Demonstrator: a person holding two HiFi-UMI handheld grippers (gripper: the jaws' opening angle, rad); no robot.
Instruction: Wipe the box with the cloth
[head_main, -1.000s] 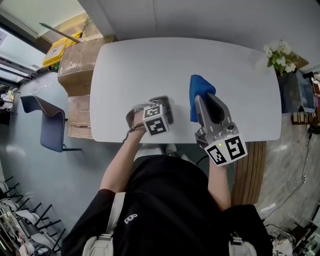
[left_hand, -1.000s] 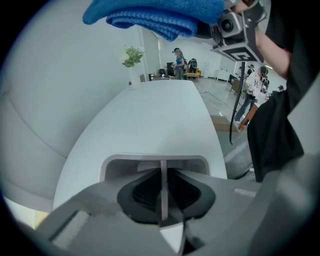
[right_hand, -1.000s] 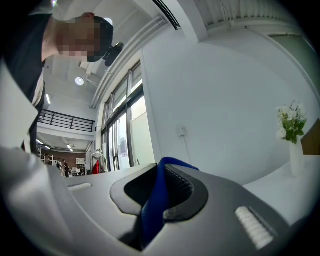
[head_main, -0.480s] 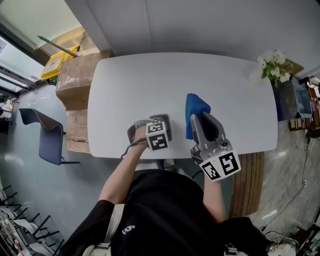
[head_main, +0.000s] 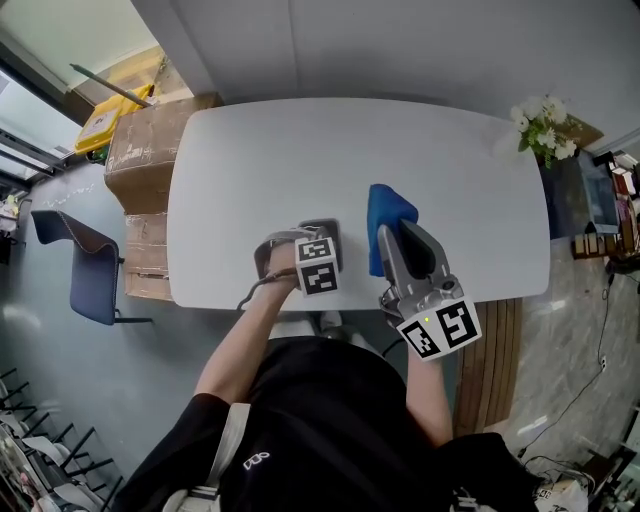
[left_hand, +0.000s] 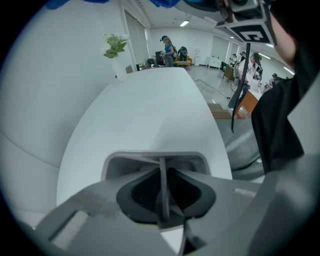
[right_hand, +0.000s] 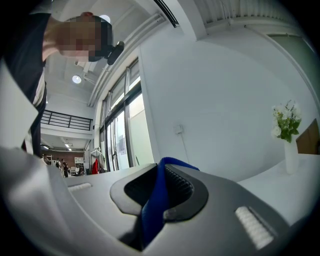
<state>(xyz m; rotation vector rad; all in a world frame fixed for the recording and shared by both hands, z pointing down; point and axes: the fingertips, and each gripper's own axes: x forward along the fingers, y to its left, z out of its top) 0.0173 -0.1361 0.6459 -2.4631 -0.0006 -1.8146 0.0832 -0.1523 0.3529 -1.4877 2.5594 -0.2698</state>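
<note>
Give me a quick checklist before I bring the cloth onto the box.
1. Cloth clamped in right gripper: ok, the blue fabric is pinched between its jaws.
2. Left gripper on box: ok, a thin box wall stands between its pads, though the jaws have just been opening a little.
3. Box on table: ok, near the front edge.
4. Cloth touching box: not ok, it is beside the box, apart from it.
5. Flowers out of the way: ok, at the table's far right corner.
</note>
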